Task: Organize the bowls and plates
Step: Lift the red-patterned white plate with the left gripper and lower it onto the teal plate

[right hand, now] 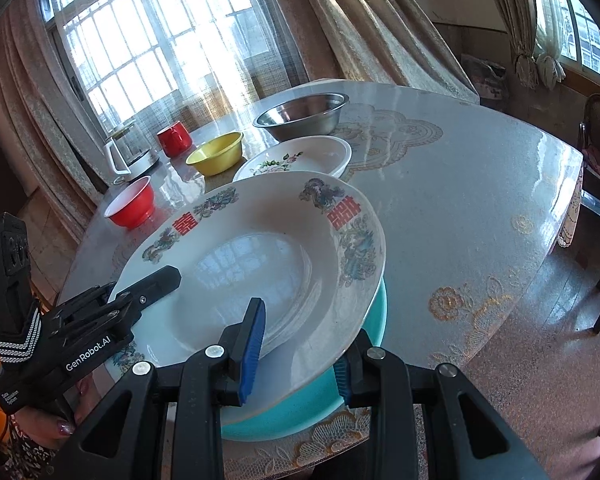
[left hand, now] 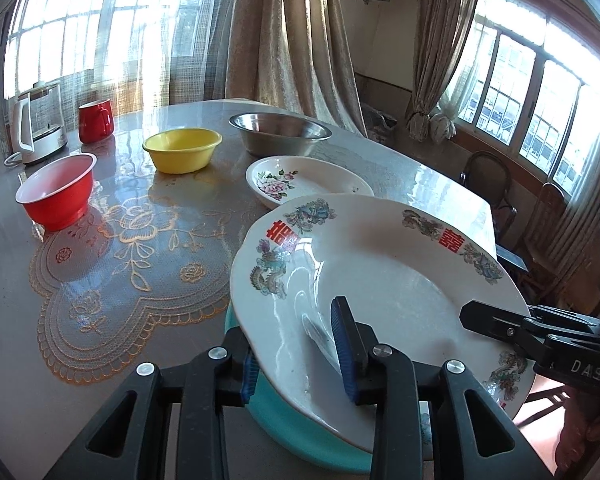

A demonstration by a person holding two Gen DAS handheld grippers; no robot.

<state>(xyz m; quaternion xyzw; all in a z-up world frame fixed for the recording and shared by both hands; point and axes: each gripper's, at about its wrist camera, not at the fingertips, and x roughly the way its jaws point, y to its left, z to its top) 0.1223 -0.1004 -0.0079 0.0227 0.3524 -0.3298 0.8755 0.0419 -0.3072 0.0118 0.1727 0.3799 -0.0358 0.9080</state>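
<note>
A large white plate with red characters and dragon motifs (left hand: pixel 380 280) (right hand: pixel 256 264) is held tilted over a teal plate (left hand: pixel 296 428) (right hand: pixel 296 408) at the table's near edge. My left gripper (left hand: pixel 300 356) is shut on the white plate's rim, one blue pad above and one below. My right gripper (right hand: pixel 298 356) is shut on the opposite rim, and shows in the left wrist view (left hand: pixel 496 322). Behind lie a floral oval dish (left hand: pixel 308 180) (right hand: pixel 300 158), a steel bowl (left hand: pixel 280 132) (right hand: pixel 304 118), a yellow bowl (left hand: pixel 182 150) (right hand: pixel 216 154) and a red bowl (left hand: pixel 56 194) (right hand: pixel 132 204).
A red mug (left hand: pixel 96 120) (right hand: pixel 174 138) and a white kettle (left hand: pixel 40 126) (right hand: pixel 128 152) stand at the far left of the glass-topped table (right hand: pixel 460 208). Chairs (left hand: pixel 488 176) stand past the table's right edge. Curtains and windows are behind.
</note>
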